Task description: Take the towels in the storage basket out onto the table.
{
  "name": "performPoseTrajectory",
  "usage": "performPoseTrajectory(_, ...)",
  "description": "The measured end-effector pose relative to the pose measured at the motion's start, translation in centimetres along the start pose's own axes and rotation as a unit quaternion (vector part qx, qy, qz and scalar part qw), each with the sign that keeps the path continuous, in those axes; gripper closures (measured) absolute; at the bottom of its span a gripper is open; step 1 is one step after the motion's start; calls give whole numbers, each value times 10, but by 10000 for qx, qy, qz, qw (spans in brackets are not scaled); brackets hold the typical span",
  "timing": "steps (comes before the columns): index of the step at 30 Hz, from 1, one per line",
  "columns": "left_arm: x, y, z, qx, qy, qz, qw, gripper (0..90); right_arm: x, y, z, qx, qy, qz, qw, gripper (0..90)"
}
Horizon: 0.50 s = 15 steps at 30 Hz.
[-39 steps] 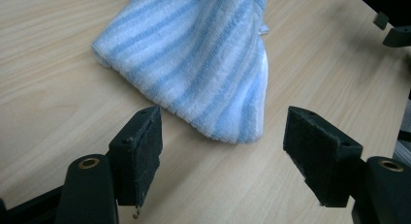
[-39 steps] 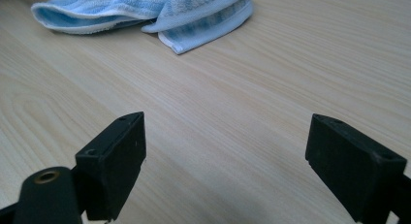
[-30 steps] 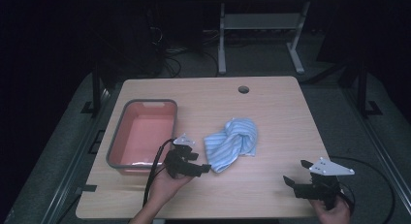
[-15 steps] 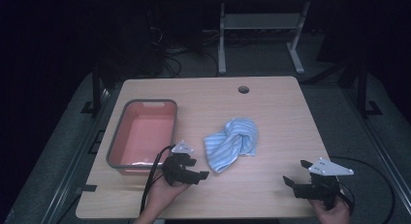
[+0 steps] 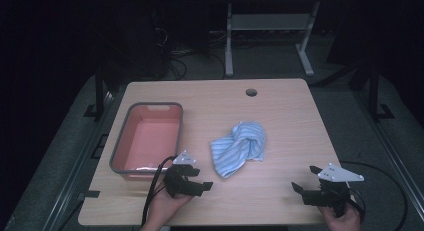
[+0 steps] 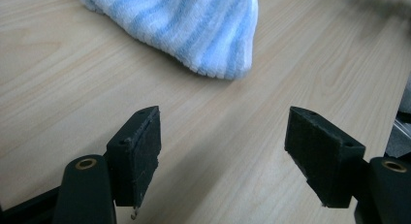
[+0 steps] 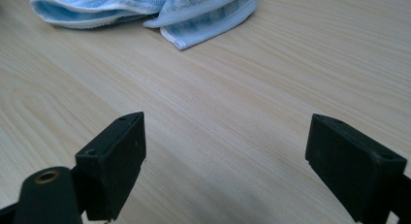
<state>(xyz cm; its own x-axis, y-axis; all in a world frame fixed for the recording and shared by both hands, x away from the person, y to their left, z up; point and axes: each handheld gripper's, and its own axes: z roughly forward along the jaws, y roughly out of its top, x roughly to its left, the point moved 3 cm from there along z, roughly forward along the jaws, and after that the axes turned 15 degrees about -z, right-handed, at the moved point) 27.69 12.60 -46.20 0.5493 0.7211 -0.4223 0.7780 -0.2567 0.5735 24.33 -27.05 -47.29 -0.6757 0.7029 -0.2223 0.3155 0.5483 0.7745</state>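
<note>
At the left of the pale wooden table (image 5: 280, 116), a grey-rimmed rectangular plastic tub with a pink inside (image 5: 148, 138) is seen, with nothing in it that can be made out. Just beside its near corner, the left gripper (image 5: 204, 185) is held low over the wood, its jaws spread wide and nothing between them. Near it, towards the middle of the table, a crumpled blue-and-white striped terry cloth (image 5: 239, 147) is laid, apart from the tub. In the left gripper view the cloth's (image 6: 194, 25) near end is found just beyond the open jaws, untouched. At the right, the right gripper (image 5: 304, 186) is kept near the table's front edge, well apart from the cloth, jaws likewise wide and empty. The step in hand is judged to be the approach to the cloth. For the next move, the left jaws would need to be brought forward around a fold and closed.
</note>
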Motion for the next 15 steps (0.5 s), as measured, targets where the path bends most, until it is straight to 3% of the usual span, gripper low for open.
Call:
performPoseTrajectory(11, 1, -14, 4, 27, -8, -20, 10000, 267, 3, 2, -3, -60, -33, 47, 10000, 141)
performPoseTrajectory(15, -2, -12, 0, -40, 57, 169, 9998, 268, 5, 1, -2, -48, 14, 35, 10000, 141)
